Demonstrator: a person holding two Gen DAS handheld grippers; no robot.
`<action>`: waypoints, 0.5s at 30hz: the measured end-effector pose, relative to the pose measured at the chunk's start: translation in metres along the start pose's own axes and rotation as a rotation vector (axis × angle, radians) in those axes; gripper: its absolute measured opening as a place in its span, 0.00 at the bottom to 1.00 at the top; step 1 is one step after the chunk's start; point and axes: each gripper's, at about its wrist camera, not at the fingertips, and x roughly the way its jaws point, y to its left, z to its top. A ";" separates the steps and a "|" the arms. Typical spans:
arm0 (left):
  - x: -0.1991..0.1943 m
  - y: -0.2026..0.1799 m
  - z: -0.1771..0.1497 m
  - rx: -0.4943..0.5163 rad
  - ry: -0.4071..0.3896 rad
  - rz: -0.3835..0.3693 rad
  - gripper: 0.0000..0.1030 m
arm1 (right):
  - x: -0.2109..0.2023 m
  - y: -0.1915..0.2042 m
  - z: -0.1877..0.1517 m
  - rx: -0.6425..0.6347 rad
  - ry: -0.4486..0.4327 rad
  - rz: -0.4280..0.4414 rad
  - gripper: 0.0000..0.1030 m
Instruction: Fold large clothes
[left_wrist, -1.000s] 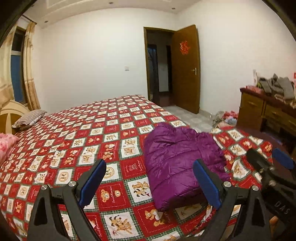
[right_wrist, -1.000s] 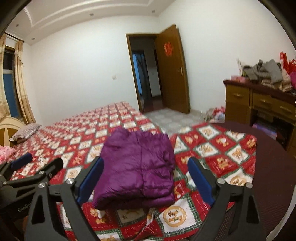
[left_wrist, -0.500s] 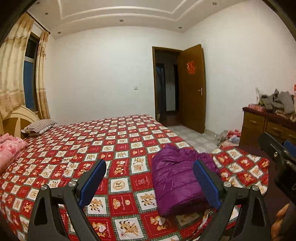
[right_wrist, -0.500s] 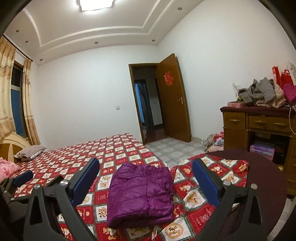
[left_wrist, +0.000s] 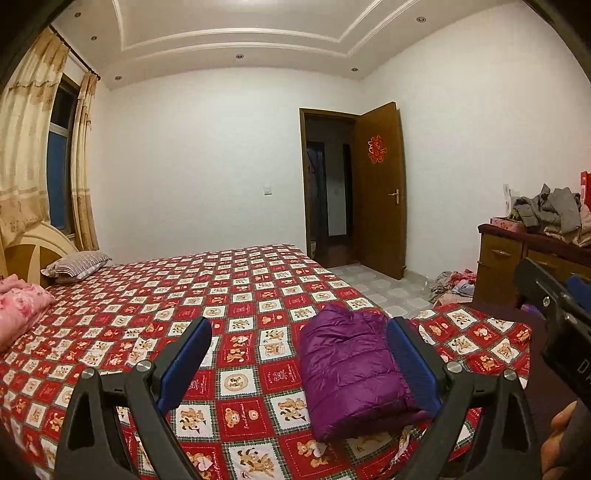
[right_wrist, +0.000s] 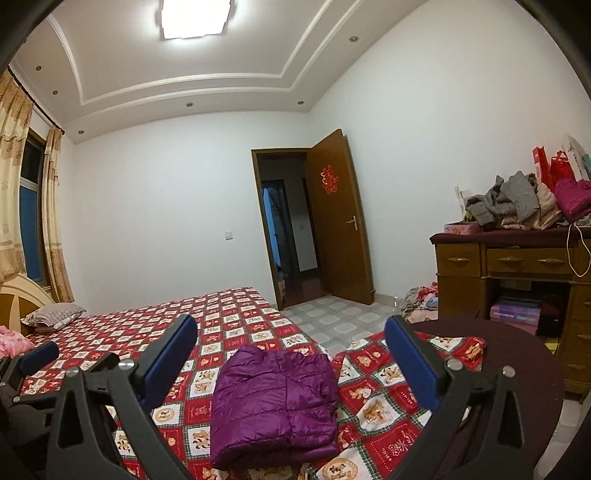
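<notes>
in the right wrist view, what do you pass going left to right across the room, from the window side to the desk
curtains → striped pillow → purple jacket, folded on the bed → open wooden door → clothes heap on the floor → wooden desk piled with clothes

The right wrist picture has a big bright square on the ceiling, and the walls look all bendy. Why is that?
Right wrist view: the ceiling lamp glares white, its detail washed out; the fisheye lens bows the ceiling lines and darkens the corners. Left wrist view: the lamp is out of frame, so no glare, but the same bending shows on the curtain and door. Both views are sharp on the purple jacket.
</notes>
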 end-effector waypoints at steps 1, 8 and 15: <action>0.000 0.000 0.000 -0.001 0.001 -0.003 0.93 | -0.001 -0.001 0.001 0.001 -0.003 -0.002 1.00; -0.003 0.000 0.002 -0.004 -0.006 -0.009 0.93 | 0.001 -0.005 0.002 0.009 0.000 -0.004 1.00; -0.005 0.003 0.002 -0.012 -0.005 -0.010 0.93 | 0.001 -0.003 0.001 0.003 0.005 0.003 1.00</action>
